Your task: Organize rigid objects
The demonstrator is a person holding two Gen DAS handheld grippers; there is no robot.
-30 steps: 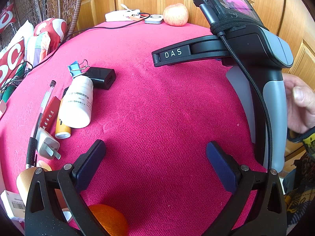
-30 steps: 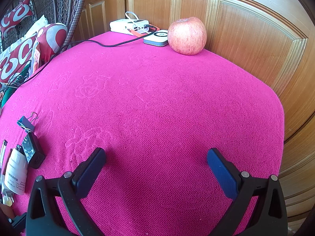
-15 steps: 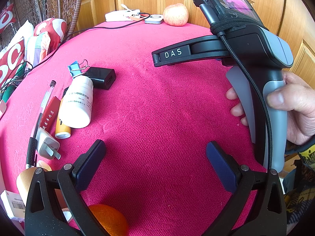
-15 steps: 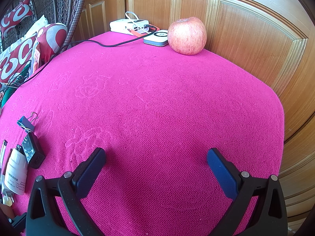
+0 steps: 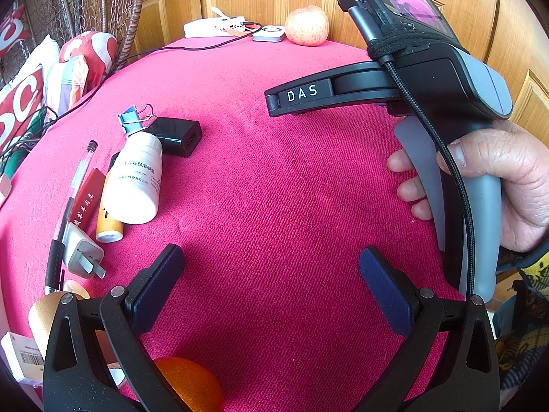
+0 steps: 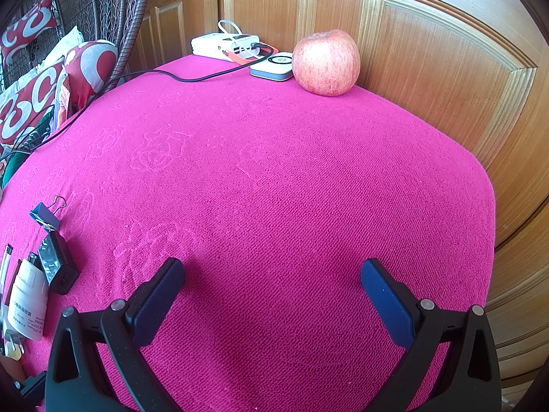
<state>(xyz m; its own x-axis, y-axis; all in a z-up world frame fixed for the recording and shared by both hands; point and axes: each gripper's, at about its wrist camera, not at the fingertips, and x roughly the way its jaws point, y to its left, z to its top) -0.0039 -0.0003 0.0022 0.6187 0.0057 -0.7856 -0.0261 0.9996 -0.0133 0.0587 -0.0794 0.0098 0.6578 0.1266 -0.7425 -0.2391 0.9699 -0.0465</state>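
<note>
On the pink cloth (image 5: 274, 189), left side, lie a white pill bottle (image 5: 133, 182), a black charger cube (image 5: 176, 135), a blue binder clip (image 5: 132, 120), a pen (image 5: 68, 206), a white plug (image 5: 80, 254) and an orange tube (image 5: 108, 226). An orange (image 5: 188, 382) sits under my left gripper (image 5: 271, 274), which is open and empty. My right gripper (image 6: 272, 285) is open over bare cloth; its body (image 5: 429, 86) shows in the left wrist view, held by a hand (image 5: 497, 178). The bottle (image 6: 27, 305), cube (image 6: 56, 267) and clip (image 6: 46, 214) lie at its far left.
An apple (image 6: 326, 63), a white puck (image 6: 272, 65) and a white power bank (image 6: 224, 44) with a black cable (image 6: 154, 75) sit at the table's far edge against wooden doors (image 6: 429, 79). Patterned cushions (image 6: 41, 89) and a wicker chair stand to the left.
A hand has closed around the right gripper's handle in the left wrist view. Neither gripper nor any object has moved.
</note>
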